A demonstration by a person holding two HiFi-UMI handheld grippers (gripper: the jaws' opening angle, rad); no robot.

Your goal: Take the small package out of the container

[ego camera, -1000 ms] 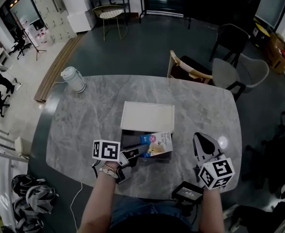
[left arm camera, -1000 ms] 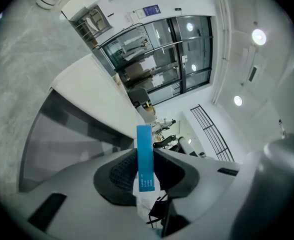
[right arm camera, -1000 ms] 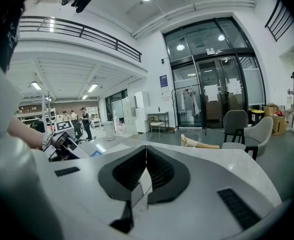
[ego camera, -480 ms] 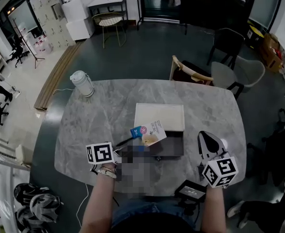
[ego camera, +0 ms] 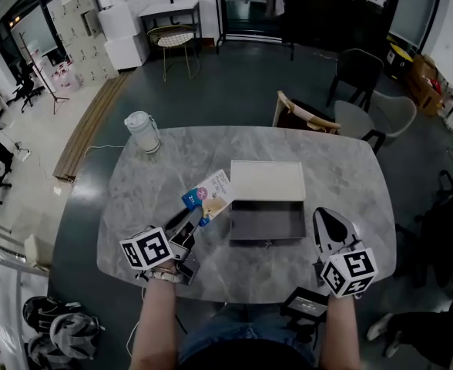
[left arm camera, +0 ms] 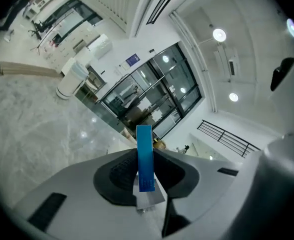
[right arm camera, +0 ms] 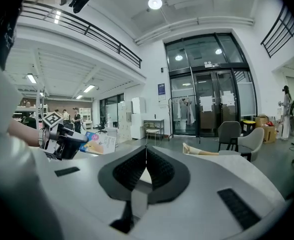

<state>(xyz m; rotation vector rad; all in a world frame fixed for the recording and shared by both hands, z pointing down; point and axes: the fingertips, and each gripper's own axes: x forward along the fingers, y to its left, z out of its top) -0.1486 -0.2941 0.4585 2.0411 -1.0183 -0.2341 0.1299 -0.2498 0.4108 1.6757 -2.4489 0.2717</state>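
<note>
The small package (ego camera: 209,196), white with a blue end and a picture on it, hangs above the marble table (ego camera: 134,199) just left of the container (ego camera: 266,220). My left gripper (ego camera: 191,226) is shut on its blue edge (left arm camera: 144,156). The container is a grey box, open and dark inside, with its pale lid (ego camera: 266,180) lying flat behind it. My right gripper (ego camera: 328,228) sits right of the box with its jaws shut and nothing between them (right arm camera: 146,170). In the right gripper view the left gripper holding the package (right arm camera: 98,142) shows at far left.
A white jug (ego camera: 143,132) stands at the table's far left corner. A small dark device (ego camera: 303,305) lies at the near edge by my right wrist. Chairs (ego camera: 307,118) stand beyond the far side.
My left gripper has lifted the package out of the box and carried it left, from over the box's front to beside its left edge. The right gripper has stayed put.
</note>
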